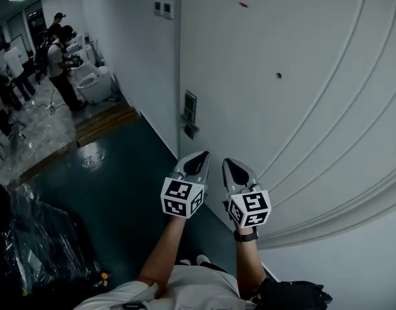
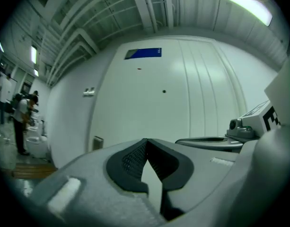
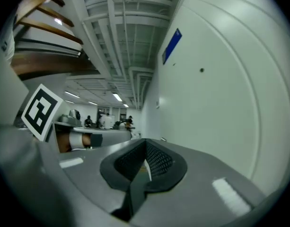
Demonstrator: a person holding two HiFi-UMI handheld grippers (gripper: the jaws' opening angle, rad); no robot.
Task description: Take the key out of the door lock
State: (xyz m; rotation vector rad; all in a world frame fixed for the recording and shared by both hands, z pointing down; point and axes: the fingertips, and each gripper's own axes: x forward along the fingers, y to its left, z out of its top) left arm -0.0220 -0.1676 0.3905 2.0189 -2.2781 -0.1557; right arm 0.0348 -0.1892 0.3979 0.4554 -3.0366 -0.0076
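Note:
A wide white door [image 1: 294, 89] fills the right of the head view. Its lock plate [image 1: 189, 113] sits on the door's left edge, beyond both grippers; the left gripper view shows this lock plate [image 2: 98, 142] small at lower left. The key is too small to make out. My left gripper [image 1: 199, 156] and right gripper [image 1: 229, 163] are held side by side, pointing level toward the door and short of the lock. In its own view the left gripper [image 2: 145, 142] is shut with nothing between its tips. The right gripper [image 3: 145, 142] is likewise shut and empty.
A dark green floor [image 1: 114, 179] runs along the wall. Several people [image 1: 59, 50] stand far down the corridor by white fixtures [image 1: 94, 82] and a wooden platform [image 1: 104, 123]. A dark plastic-wrapped bundle [image 1: 36, 250] lies at lower left. A blue sign [image 2: 144, 53] is on the door.

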